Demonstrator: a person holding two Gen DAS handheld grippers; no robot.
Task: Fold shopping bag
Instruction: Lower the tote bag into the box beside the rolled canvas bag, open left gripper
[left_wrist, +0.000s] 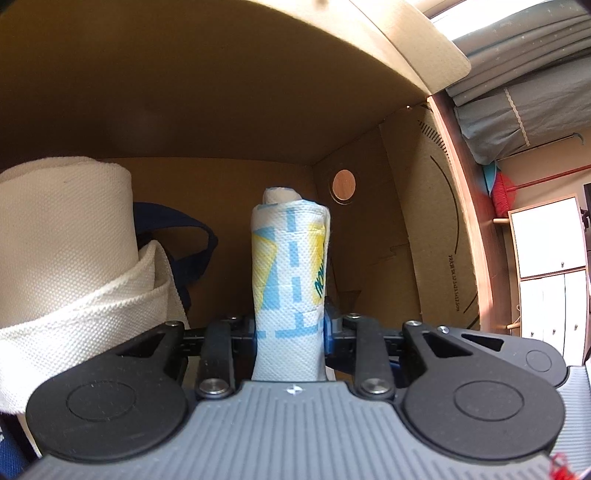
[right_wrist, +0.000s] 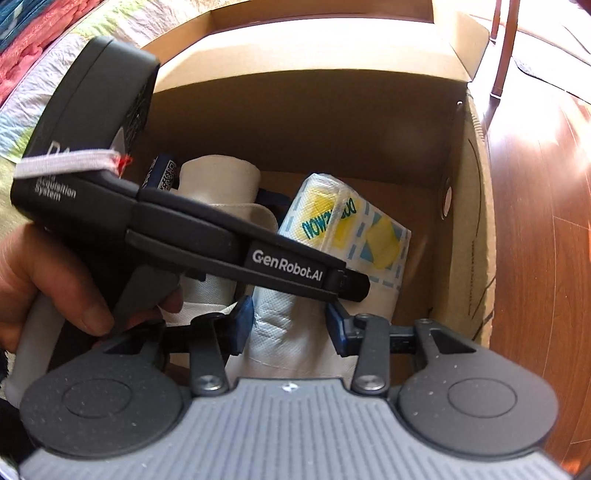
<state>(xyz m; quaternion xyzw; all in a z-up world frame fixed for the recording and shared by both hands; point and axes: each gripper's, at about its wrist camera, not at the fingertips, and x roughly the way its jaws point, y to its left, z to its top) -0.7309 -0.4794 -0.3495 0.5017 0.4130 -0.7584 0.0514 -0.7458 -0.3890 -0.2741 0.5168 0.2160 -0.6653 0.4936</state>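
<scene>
- My left gripper (left_wrist: 290, 325) is inside the cardboard box (left_wrist: 221, 92), and its blue pads are pinched on the rolled-up shopping bag (left_wrist: 290, 266), a white roll printed in light blue and yellow.
- In the left wrist view that roll stands straight up between the fingers, its far end pointing at the back wall of the box.
- To the left of it I see a bigger cream fabric roll (left_wrist: 62, 221) wrapped by its own strap, with a dark navy handle loop (left_wrist: 184, 236) showing behind it.
- A round hole (left_wrist: 343, 186) sits in the right wall of the box.
- From the right wrist view, the printed bag (right_wrist: 343, 229) lies in the box bottom, right of the cream roll (right_wrist: 218, 184).
- My right gripper (right_wrist: 290, 325) hangs over the near end of the box with its fingers spread, gripping nothing; whitish fabric lies between them, and I cannot tell whether they touch it.
- The left tool (right_wrist: 236, 251) crosses that view from the left, held in my hand (right_wrist: 55, 288).
- The box (right_wrist: 476, 206) sits on a wooden floor (right_wrist: 546, 221), which shows to its right, and a patterned quilt (right_wrist: 48, 55) lies far left.
</scene>
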